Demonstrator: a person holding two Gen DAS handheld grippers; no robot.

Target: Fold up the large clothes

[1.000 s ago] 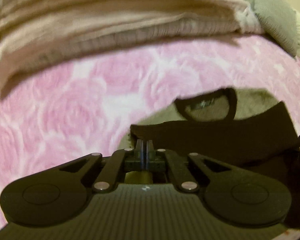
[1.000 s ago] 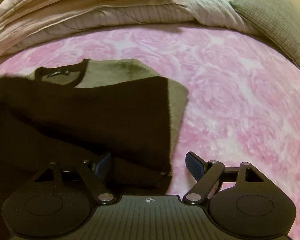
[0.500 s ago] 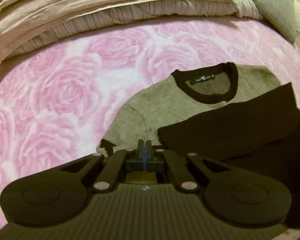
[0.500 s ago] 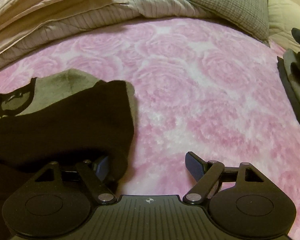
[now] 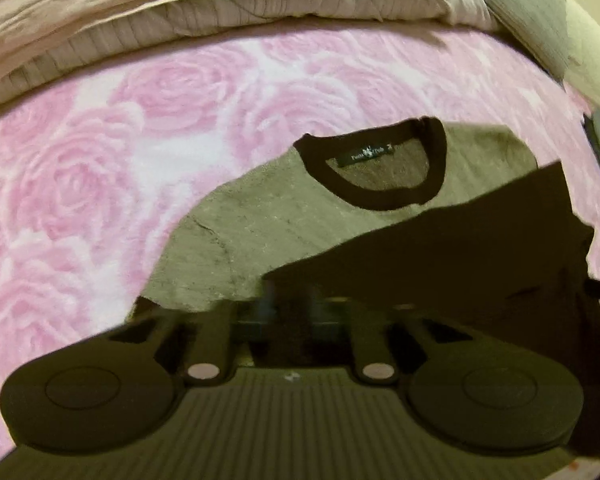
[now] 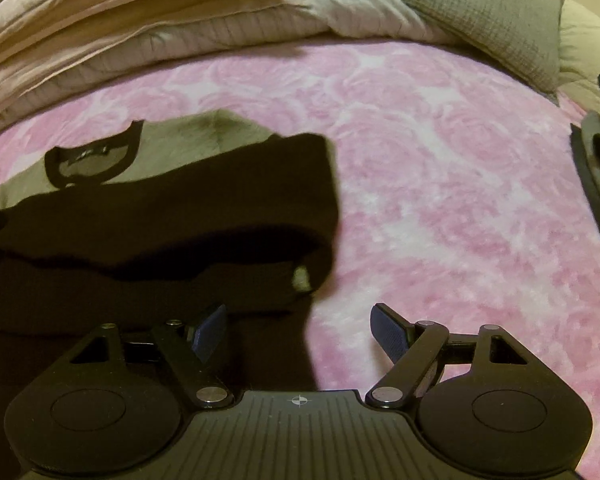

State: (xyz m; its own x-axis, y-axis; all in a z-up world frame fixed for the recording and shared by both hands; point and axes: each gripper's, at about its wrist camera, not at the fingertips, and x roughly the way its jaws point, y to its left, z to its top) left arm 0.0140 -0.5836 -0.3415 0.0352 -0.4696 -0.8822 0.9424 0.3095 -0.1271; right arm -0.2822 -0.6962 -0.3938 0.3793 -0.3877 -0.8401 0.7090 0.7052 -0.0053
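Note:
A grey sweater [image 5: 259, 232] with a dark collar [image 5: 374, 168] lies flat on the bed. Its dark lower part [image 5: 440, 264] is folded up across the chest. My left gripper [image 5: 288, 304] is low at the left corner of that dark fold. Its fingers are blurred and stand partway apart, with dark cloth at them. In the right wrist view the sweater [image 6: 171, 208] fills the left side. My right gripper [image 6: 300, 332] is open at the sweater's right edge, holding nothing. One of its fingers is over dark cloth, the other over the blanket.
The bed is covered by a pink rose-patterned blanket [image 6: 440, 200]. Folded pale bedding [image 6: 139, 32] is stacked along the far side, with a grey pillow [image 6: 488, 20] beside it. A dark and grey pile of clothes [image 6: 596, 184] lies at the right edge.
The left gripper came down with the dark fold, laying it over the chest so the collar shows. Its jaws went from shut to partway apart. The right gripper stayed open and shifted right.

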